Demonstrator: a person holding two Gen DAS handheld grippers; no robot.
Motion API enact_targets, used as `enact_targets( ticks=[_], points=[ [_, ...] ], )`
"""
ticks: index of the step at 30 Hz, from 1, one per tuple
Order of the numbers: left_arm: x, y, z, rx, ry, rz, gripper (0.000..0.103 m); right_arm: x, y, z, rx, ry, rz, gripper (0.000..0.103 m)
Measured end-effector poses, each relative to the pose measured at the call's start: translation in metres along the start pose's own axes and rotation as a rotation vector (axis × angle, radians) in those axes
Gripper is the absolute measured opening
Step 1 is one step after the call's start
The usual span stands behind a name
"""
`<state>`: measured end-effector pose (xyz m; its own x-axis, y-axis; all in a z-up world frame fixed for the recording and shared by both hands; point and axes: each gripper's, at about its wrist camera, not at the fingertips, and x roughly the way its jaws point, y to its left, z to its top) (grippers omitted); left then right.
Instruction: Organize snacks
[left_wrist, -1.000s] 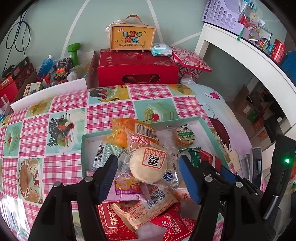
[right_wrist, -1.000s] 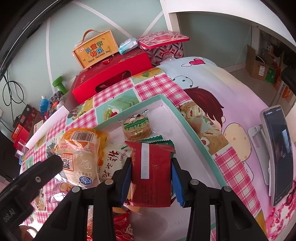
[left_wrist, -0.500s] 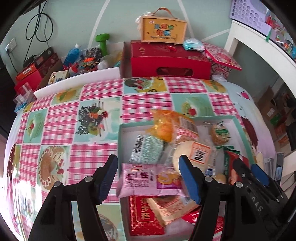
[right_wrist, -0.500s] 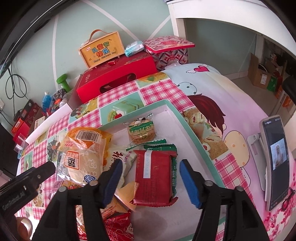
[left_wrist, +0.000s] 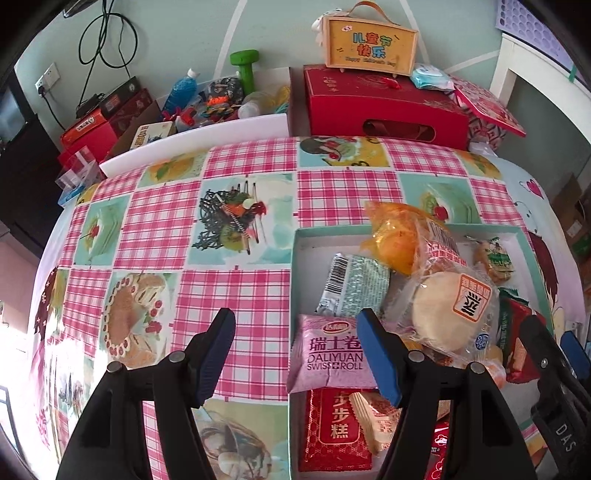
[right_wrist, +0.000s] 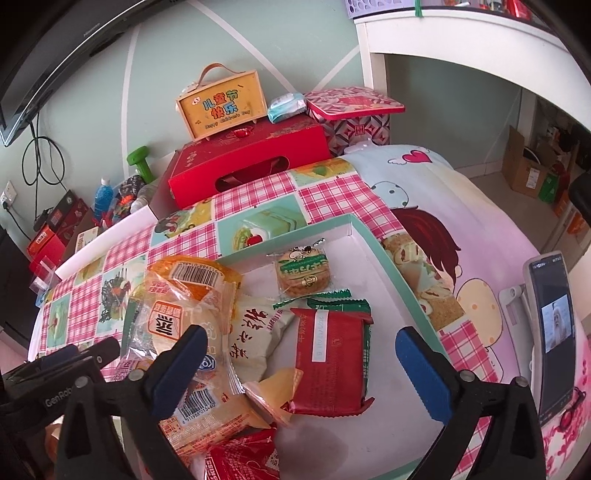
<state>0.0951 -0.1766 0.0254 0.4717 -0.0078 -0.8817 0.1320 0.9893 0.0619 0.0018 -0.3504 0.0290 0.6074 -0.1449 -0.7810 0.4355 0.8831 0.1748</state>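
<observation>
Pink-checked oilcloth with dessert pictures covers the table (left_wrist: 236, 229), filling most of the left wrist view. At the top of both views a long red gift box (right_wrist: 251, 162) stands against the wall, with a yellow handled case (right_wrist: 221, 107) on top of it. A shallow teal-edged tray (right_wrist: 373, 243) sits on the cloth, in the right half of the left wrist view and the centre of the right wrist view, heaped with wrapped snacks.

The right gripper (right_wrist: 301, 373) hangs over the lower middle of its view; its jaws have just been opening and now stand wide apart, with the red snack packet (right_wrist: 332, 362) lying flat on the tray floor between them, touched by neither pad. The left gripper (left_wrist: 297, 354) at the bottom of its view is spread, gripping nothing: one finger over bare cloth, the other over the tray, with the tray's left edge and the pink Swiss roll packet (left_wrist: 328, 354) below the gap.

A round pale bun (left_wrist: 450, 314) in clear wrap lies right of the Swiss roll. A small round biscuit pack (right_wrist: 303, 273) rests alone near the tray's far corner.
</observation>
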Motion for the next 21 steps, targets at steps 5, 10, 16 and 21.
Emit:
enact_targets(
  ticks=[5,10,16,21],
  points=[
    [0.004,0.005,-0.002,-0.014,0.006,0.024,0.07,-0.002,0.003,0.0,-0.014,-0.014,-0.002,0.103],
    [0.003,0.008,-0.01,-0.009,-0.011,0.068,0.081,-0.005,0.011,-0.002,-0.028,-0.026,-0.001,0.103],
    [0.001,0.021,-0.021,-0.022,-0.001,0.078,0.081,-0.011,0.02,-0.008,-0.036,-0.03,0.027,0.103],
    [-0.003,0.03,-0.027,0.02,-0.019,0.105,0.081,-0.017,0.031,-0.014,-0.063,-0.037,0.026,0.103]
  ],
)
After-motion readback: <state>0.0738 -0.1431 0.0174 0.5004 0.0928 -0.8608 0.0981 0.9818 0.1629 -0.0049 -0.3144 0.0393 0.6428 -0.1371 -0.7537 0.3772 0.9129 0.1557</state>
